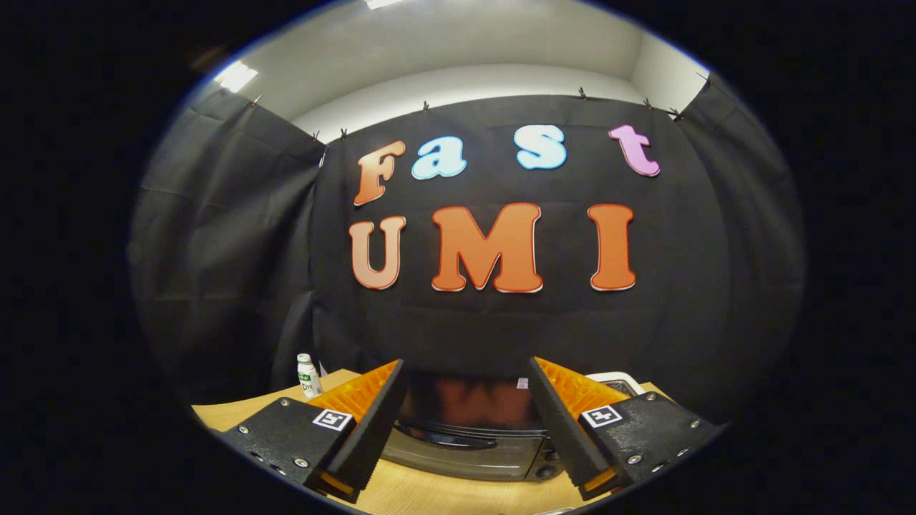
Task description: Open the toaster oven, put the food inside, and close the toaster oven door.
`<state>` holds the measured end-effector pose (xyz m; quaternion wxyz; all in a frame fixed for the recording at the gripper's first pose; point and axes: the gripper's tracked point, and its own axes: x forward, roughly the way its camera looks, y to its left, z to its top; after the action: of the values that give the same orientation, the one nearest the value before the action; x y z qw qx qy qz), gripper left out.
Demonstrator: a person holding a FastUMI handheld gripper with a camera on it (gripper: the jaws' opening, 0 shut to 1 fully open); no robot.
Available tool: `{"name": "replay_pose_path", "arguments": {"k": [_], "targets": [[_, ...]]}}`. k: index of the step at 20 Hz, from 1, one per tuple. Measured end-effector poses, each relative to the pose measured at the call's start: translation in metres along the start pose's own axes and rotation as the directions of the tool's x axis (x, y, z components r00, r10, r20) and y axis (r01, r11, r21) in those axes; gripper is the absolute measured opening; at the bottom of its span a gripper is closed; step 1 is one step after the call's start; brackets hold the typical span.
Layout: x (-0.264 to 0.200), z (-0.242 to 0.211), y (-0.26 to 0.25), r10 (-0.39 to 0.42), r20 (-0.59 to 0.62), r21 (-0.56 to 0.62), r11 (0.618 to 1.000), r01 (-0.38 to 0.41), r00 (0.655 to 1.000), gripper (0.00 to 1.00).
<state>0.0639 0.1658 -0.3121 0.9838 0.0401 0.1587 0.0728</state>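
Observation:
A black toaster oven (465, 422) sits on the wooden table (422, 493), low between and just beyond my two fingers. Its door is up and closed, with a dark handle (447, 436) running across the top of the glass. My gripper (465, 429) hovers above and in front of the oven, its fingers spread wide apart with nothing between them. A pale tray or plate edge (615, 380) peeks out behind the right finger; what lies on it is hidden.
A small white bottle with a green label (308, 376) stands on the table left of the oven, beyond the left finger. Black cloth walls close the booth behind and on both sides.

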Motion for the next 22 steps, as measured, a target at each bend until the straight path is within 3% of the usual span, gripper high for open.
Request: {"name": "replay_pose_path", "arguments": {"k": [7,12,17,22], "targets": [[0.050,-0.075,0.021,-0.013,-0.120,0.047,0.999,0.018,0.993,1.00],[0.072,-0.120,0.018,-0.064,-0.203,0.067,0.995,0.079,0.977,1.00],[0.068,-0.124,0.017,-0.135,-0.138,-0.007,0.991,0.135,0.981,1.00],[0.046,-0.127,0.025,-0.146,-0.082,0.016,0.989,0.147,0.986,0.93]]}}
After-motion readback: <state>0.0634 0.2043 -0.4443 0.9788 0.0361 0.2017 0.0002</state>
